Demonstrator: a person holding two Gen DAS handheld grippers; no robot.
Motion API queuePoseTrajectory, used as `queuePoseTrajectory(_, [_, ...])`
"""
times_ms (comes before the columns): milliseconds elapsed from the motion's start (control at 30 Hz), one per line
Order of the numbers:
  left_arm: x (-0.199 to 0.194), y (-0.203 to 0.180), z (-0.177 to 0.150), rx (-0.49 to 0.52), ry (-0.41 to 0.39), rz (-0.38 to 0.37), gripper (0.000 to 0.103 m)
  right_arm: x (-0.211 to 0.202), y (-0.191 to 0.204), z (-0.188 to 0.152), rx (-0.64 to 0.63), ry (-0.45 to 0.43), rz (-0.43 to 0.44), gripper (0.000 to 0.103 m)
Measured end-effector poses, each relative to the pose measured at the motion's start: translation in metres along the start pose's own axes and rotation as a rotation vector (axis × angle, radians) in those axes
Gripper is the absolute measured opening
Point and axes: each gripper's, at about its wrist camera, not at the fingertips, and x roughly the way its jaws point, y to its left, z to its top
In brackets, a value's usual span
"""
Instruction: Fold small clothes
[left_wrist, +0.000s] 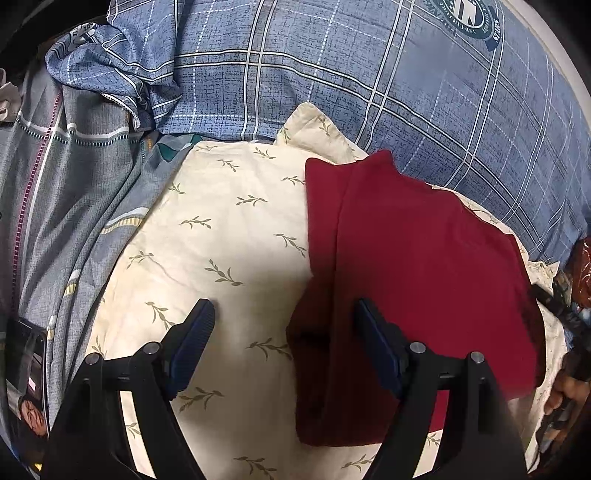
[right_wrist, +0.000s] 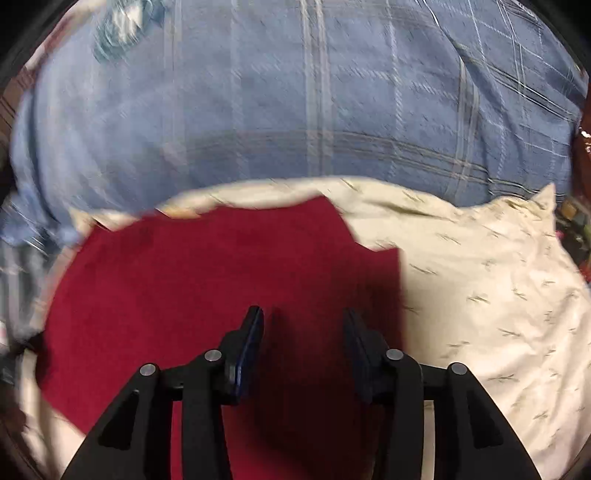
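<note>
While one folded red garment (left_wrist: 413, 258) is lying on one cream leaf-print pillow (left_wrist: 221, 229) beside blue plaid bedding (left_wrist: 332, 74), both the left gripper (left_wrist: 284, 317) and right gripper (right_wrist: 303, 325) are hovering with fingers spread, pinching nothing.

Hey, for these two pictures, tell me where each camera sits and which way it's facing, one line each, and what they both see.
Left wrist: on the left gripper, angled down over the cream leaf-print cloth beside the red garment; its fingers stand wide and empty, and a hand shows at the right edge.
Right wrist: on the right gripper, angled down over the red garment, blurred; its fingers are apart and empty.
Shared: red garment, cream cloth, and blue plaid bedding behind.
</note>
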Motion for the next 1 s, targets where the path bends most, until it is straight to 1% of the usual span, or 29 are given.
queuePoseTrajectory(33, [-0.001,0.0,0.0,0.001,-0.002,0.0,0.078,-0.007,0.012,0.004,-0.013,-0.011,0.028,0.048])
queuePoseTrajectory(67, [-0.001,-0.001,0.0,0.002,-0.003,0.001,0.078,-0.01,0.026,0.007,-0.039,-0.014,0.05,0.054])
queuePoseTrajectory(133, [-0.002,-0.001,-0.001,0.003,-0.002,0.001,0.078,-0.015,0.049,0.006,-0.077,-0.015,0.095,0.06])
queuePoseTrajectory(167, [-0.002,0.0,-0.001,0.003,-0.002,0.0,0.078,-0.015,0.065,0.007,-0.095,-0.007,0.137,0.061])
queuePoseTrajectory(267, [-0.002,0.0,-0.001,-0.002,0.0,-0.002,0.078,-0.004,0.1,0.009,-0.12,0.024,0.202,0.062])
queuePoseTrajectory(367, [-0.001,0.0,-0.001,-0.009,0.004,-0.006,0.078,0.012,0.132,0.011,-0.152,0.054,0.238,0.063])
queuePoseTrajectory(433, [-0.001,0.0,-0.001,-0.008,0.005,-0.005,0.078,0.025,0.147,0.009,-0.163,0.066,0.263,0.063])
queuePoseTrajectory(567, [0.001,0.001,0.0,-0.013,0.012,-0.011,0.078,0.047,0.182,0.018,-0.169,0.097,0.337,0.064])
queuePoseTrajectory(667, [0.002,0.004,0.0,-0.032,0.023,-0.027,0.078,0.064,0.21,0.027,-0.193,0.139,0.398,0.065])
queuePoseTrajectory(733, [0.003,0.006,0.001,-0.039,0.027,-0.033,0.079,0.078,0.227,0.034,-0.198,0.171,0.4,0.068])
queuePoseTrajectory(767, [0.003,0.006,0.001,-0.041,0.028,-0.033,0.079,0.083,0.233,0.036,-0.203,0.18,0.392,0.072])
queuePoseTrajectory(833, [0.004,0.006,0.001,-0.04,0.03,-0.033,0.08,0.096,0.247,0.039,-0.228,0.201,0.36,0.077])
queuePoseTrajectory(867, [0.004,0.006,0.001,-0.04,0.042,-0.038,0.08,0.104,0.254,0.04,-0.241,0.214,0.339,0.077])
queuePoseTrajectory(967, [0.005,0.007,0.002,-0.045,0.046,-0.042,0.08,0.115,0.271,0.038,-0.281,0.235,0.332,0.077])
queuePoseTrajectory(1000, [0.005,0.007,0.002,-0.047,0.047,-0.045,0.08,0.119,0.277,0.035,-0.304,0.25,0.317,0.077])
